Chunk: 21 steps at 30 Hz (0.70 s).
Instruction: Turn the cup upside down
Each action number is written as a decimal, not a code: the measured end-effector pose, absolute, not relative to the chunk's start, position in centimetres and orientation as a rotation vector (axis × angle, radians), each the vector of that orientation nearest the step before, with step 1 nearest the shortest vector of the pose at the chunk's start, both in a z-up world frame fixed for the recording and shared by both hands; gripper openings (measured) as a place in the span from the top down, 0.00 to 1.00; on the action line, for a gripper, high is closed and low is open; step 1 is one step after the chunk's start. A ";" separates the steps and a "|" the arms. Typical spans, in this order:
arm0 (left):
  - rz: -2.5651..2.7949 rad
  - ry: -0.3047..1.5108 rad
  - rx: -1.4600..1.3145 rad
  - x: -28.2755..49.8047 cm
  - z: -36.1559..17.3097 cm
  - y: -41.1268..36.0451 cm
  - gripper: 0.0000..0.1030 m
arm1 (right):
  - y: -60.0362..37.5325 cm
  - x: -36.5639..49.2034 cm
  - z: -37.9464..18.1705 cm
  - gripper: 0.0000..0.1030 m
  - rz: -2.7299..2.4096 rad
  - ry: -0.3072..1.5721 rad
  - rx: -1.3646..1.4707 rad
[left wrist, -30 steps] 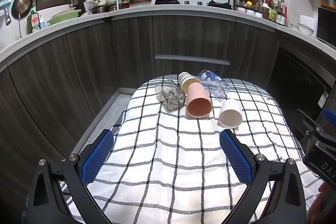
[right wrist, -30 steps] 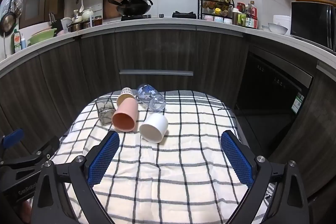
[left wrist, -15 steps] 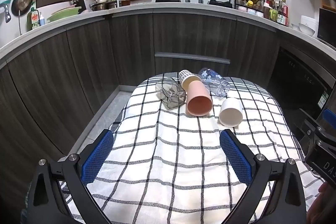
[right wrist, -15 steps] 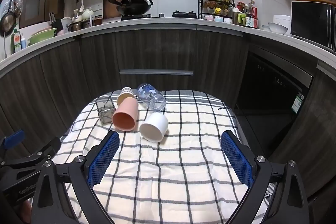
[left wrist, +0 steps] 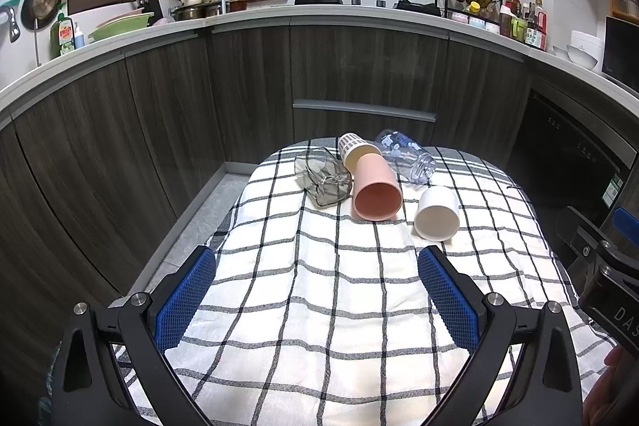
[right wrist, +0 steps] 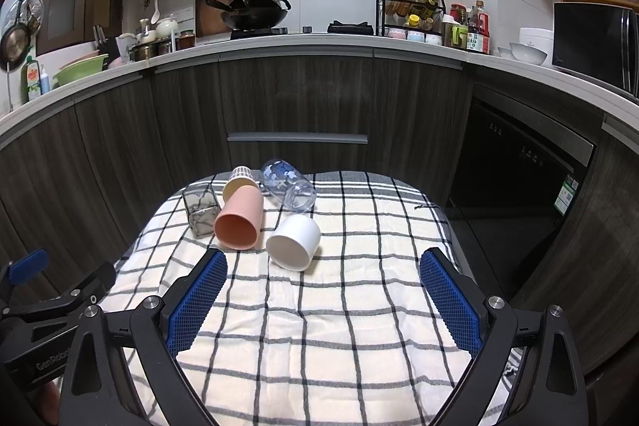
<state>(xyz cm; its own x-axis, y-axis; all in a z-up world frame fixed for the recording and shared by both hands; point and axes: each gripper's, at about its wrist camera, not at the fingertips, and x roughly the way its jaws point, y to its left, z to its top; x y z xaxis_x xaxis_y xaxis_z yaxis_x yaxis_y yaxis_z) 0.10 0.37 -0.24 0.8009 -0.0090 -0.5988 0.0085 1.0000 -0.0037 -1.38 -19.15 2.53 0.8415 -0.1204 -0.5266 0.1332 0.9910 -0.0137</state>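
While both grippers hover over the near end of the checked cloth [right wrist: 339,326], left gripper [left wrist: 317,290] and right gripper [right wrist: 323,292] have fingers spread wide, holding nothing. Pink cup [left wrist: 375,190] lies on its side at the far end, long axis near-far, mouth facing near. White cup [left wrist: 436,213] just right of it, also on its side, mouth facing near.

Five vessels lie on one checked cloth [right wrist: 319,326]: three cups [right wrist: 237,222], one clear bottle [right wrist: 287,184], one grey square glass [right wrist: 199,208].
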 end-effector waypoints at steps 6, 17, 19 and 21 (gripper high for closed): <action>-0.010 0.641 0.001 0.0 -0.2 0.3 0.00 | -19.0 -1.4 2.6 0.05 -0.134 0.554 0.024; -0.012 0.640 0.001 -0.1 -0.1 0.2 0.00 | -19.0 -1.4 2.5 0.05 -0.133 0.555 0.025; -0.011 0.640 0.001 -0.1 -0.1 0.2 0.00 | -19.0 -1.4 2.5 0.05 -0.134 0.555 0.025; -0.011 0.640 0.000 -0.1 -0.1 0.2 0.00 | -18.9 -1.5 2.6 0.05 -0.134 0.554 0.026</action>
<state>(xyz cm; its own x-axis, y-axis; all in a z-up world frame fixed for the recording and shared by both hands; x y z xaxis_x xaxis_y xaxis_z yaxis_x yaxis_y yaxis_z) -0.13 0.24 -0.11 0.8023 -0.0106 -0.5968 0.0104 0.9999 -0.0039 -1.52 -18.94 2.61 0.8417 -0.1201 -0.5264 0.1339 0.9909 -0.0120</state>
